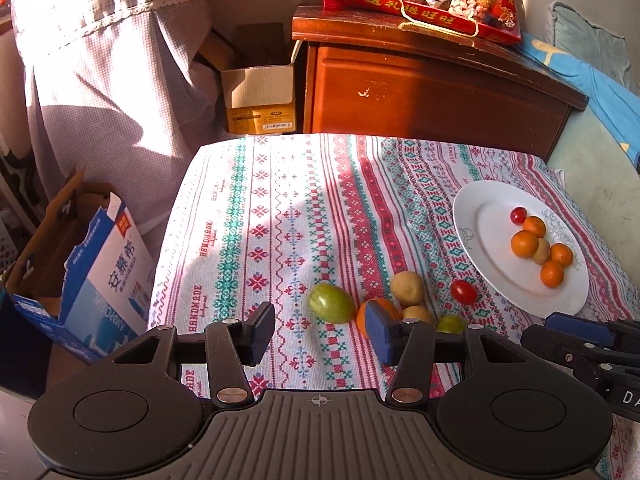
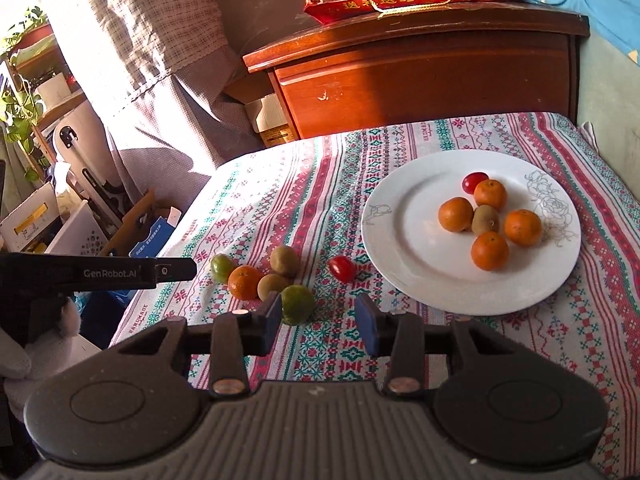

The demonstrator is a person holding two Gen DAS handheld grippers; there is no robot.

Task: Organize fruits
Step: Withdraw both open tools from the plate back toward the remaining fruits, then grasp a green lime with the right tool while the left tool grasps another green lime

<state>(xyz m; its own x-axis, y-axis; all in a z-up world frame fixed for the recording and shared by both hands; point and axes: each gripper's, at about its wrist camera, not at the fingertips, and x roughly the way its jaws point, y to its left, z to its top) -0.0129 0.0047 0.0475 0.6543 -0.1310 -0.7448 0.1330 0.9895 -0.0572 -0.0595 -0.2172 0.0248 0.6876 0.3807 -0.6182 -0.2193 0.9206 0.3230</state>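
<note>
Here, loose fruit lies in a small cluster on the patterned tablecloth (image 2: 280, 208), just beside a white plate (image 2: 400, 240) that already holds four mandarins, one kiwi and one cherry tomato. Off the plate are two green fruits, a mandarin (image 2: 245, 282), two kiwis and a red cherry tomato (image 2: 342, 269).

Your left gripper (image 1: 318, 332) hangs over the near edge of the cluster with its jaws parted and nothing between them; the larger green fruit (image 1: 331, 303) sits just ahead of the gap. Your right gripper (image 2: 320, 322) is likewise empty, jaws apart, with the other green fruit (image 2: 297, 304) just beside its left finger (image 2: 269, 322).

Judging by looks, all of this is light, round and ready to roll. The green fruits seem firm and smooth, so they may slip; take one across its widest part. The kiwis look firmer and rougher, giving a better hold. The mandarin probably has a yielding peel. The cherry tomato is likely the most fragile, so squeeze it gently.

The mandarin, the kiwis and the nearer green fruit touch or nearly touch, so closing on one may nudge its neighbours. The cherry tomato stands apart, between cluster and plate. Your two grippers work close together, so they could collide. A wooden cabinet (image 2: 400, 80) stands behind the table and cardboard boxes (image 1: 80, 260) sit off to the left, well apart from the fruit
</note>
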